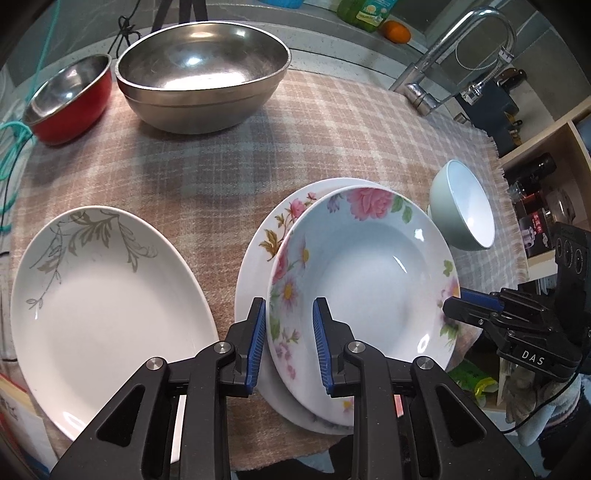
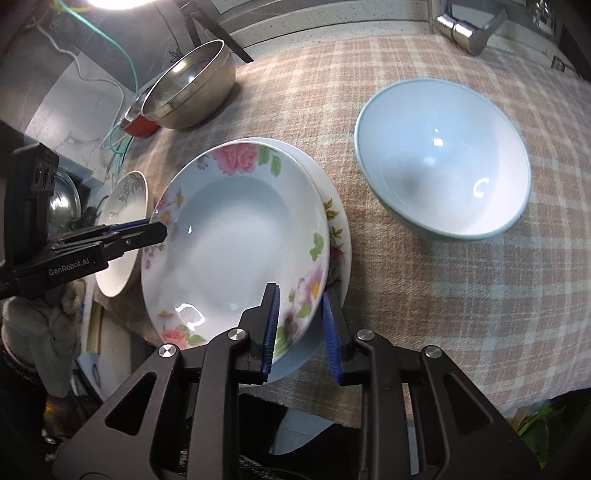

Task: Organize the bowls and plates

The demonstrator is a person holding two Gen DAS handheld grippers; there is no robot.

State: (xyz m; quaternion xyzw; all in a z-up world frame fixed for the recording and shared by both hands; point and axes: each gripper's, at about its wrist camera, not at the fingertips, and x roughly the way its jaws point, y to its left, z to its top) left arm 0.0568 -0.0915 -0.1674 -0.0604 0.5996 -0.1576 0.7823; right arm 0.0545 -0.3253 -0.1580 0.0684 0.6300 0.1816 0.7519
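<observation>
A deep floral plate rests on a flat floral plate on the checked cloth. My left gripper is open, its fingers straddling the deep plate's left rim. My right gripper is open, its fingers straddling the same plate's right rim; it shows in the left wrist view at the plate's right edge. A white oval plate with grey leaves lies left. A pale green bowl sits right. A large steel bowl and a red bowl stand at the back.
A tap rises at the back right. A green bottle and an orange sit on the ledge. A shelf with jars stands right of the cloth's fringed edge. Teal cord hangs left.
</observation>
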